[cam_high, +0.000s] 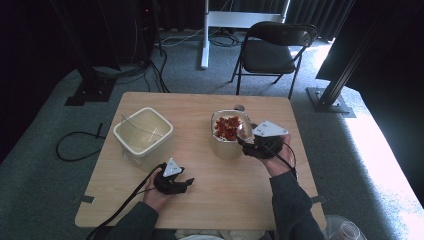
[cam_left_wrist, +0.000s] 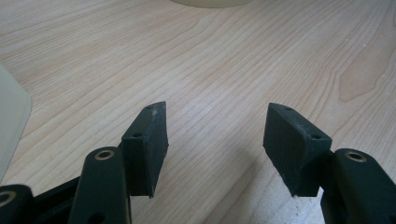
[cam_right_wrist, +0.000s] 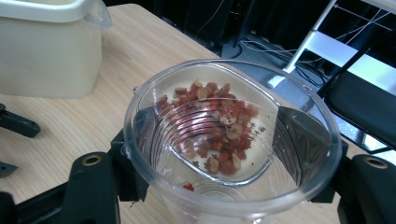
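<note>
— So, what is sitting at the left of the pale wooden table (cam_high: 240, 190)?

— An empty cream square plastic tub (cam_high: 143, 133); near it the left gripper (cam_left_wrist: 215, 140) is hovering low over bare wood, jaws released.

— And rightwards?

— The right gripper (cam_high: 246, 143) is clenching a clear ribbed plastic cup (cam_right_wrist: 233, 154), tilting it against a cream container (cam_high: 227, 145) holding red and tan dried pieces (cam_high: 227, 128).

A recording studio or lab — black curtains (cam_high: 30, 45), floor cables (cam_high: 75, 145), folding chair (cam_high: 272, 50).
</note>
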